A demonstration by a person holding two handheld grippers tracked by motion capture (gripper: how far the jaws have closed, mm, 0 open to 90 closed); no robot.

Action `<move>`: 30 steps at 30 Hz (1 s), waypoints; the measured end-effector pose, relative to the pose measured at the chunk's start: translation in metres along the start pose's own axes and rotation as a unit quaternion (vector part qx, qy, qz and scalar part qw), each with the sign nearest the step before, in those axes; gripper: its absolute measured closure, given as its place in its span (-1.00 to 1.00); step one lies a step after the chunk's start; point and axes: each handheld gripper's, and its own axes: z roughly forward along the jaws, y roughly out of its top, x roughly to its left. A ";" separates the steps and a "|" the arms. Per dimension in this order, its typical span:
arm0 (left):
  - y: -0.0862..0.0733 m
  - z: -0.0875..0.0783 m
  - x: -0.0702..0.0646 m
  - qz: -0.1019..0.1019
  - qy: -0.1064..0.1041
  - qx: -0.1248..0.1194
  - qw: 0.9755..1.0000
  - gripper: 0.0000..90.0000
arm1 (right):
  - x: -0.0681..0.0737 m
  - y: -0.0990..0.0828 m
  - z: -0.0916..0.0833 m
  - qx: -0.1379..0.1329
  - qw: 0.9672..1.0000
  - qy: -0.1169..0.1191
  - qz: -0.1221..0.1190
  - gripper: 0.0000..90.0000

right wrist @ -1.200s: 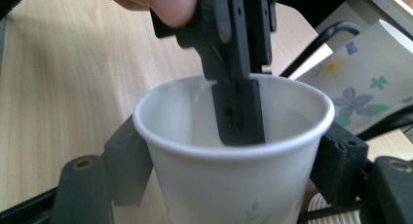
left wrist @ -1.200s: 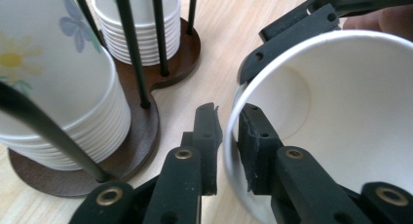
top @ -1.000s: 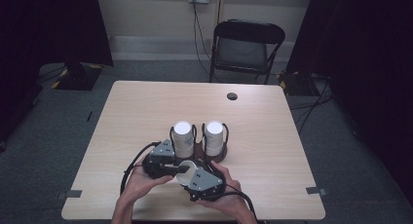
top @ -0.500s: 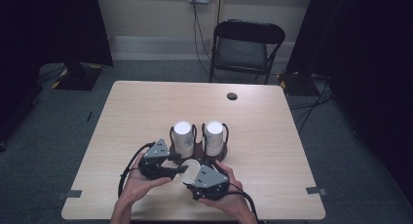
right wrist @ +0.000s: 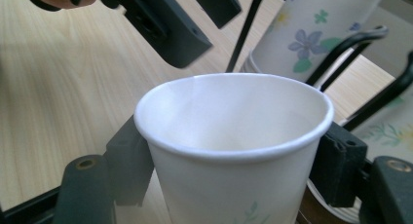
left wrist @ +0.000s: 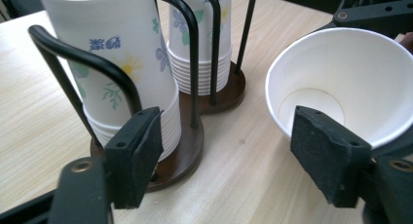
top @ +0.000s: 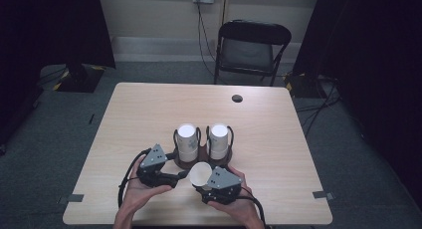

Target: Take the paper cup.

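Right gripper view: my right gripper (right wrist: 234,160) grasps a single paper cup (right wrist: 229,151) between its jaws, mouth up. High view puts that cup (top: 200,173) near the table's (top: 149,104) 6 o'clock edge. My left gripper (top: 180,177), at the cup's 9 o'clock, is released, jaws spread. At 12 o'clock: cup holder (top: 201,158), two floral stacks (left wrist: 122,63).

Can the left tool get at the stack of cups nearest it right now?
Probably yes. The left tool is open, and the nearest cup stack stands just ahead; only the holder's black wire loops partly guard its sides.
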 end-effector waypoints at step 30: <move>-0.064 -0.020 0.021 -0.082 0.196 -0.076 0.974 -0.65 | -0.037 -0.027 -0.022 -0.023 0.991 -0.056 0.118 -0.36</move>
